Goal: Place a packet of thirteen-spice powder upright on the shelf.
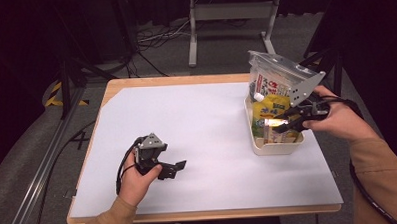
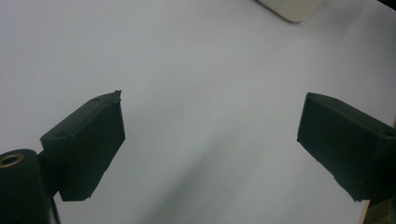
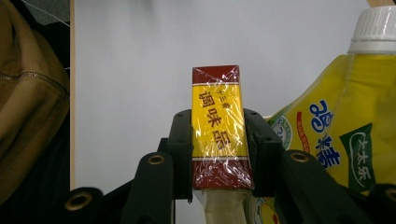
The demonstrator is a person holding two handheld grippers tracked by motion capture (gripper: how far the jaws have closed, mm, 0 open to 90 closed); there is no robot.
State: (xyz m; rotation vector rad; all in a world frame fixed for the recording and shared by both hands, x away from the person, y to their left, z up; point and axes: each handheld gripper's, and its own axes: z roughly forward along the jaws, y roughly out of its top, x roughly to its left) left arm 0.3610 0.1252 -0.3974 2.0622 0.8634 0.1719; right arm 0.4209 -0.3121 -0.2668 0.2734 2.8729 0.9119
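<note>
A slim yellow box with dark red ends (image 3: 217, 126), wrapped in clear film, stands upright between the jaws of my right gripper (image 3: 217, 154), which is shut on its two sides. In the high view the right gripper (image 1: 283, 124) holds the box (image 1: 271, 123) over the white bin (image 1: 280, 147) at the table's right side. A yellow pouch with a white cap (image 3: 345, 116) stands right beside the box. My left gripper (image 1: 173, 169) rests low over the white table sheet at the front left, and its jaws (image 2: 210, 140) stand wide open with nothing between them.
The bin also holds the yellow pouch (image 1: 270, 107) and a tall clear bag of packets (image 1: 271, 79) at its far end. A corner of the bin (image 2: 294, 9) lies far ahead of the left gripper. The white sheet (image 1: 207, 126) covers the wooden table.
</note>
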